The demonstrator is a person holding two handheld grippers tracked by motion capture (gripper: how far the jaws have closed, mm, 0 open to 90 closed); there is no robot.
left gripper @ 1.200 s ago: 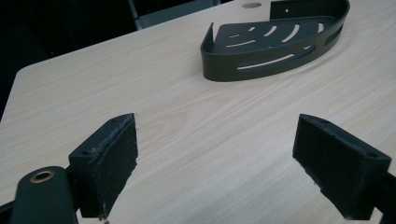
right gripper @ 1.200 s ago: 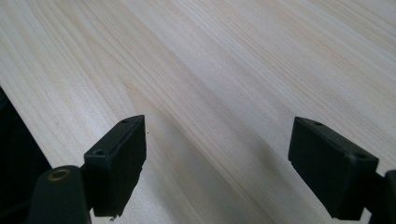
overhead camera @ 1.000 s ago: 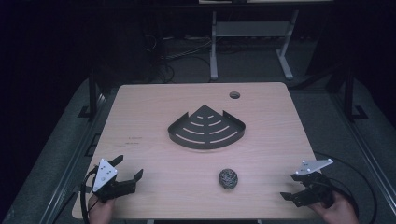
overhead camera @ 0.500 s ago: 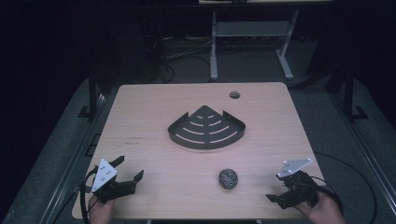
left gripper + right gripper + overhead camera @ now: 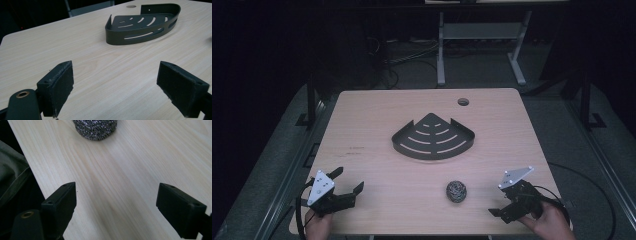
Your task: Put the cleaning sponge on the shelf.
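Your right tongs (image 5: 515, 205) sit spread wide and aimed at the steel scrubber ball (image 5: 456, 191), likely lining up a grab, while your left tongs (image 5: 343, 186) rest spread near the surface (image 5: 362, 115) edge, well short of the corner rack (image 5: 433, 137) beyond the ball.

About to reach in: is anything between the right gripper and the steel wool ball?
Nothing visible. Bare table lies between the open right gripper and the ball; the rack sits farther back, off that line.
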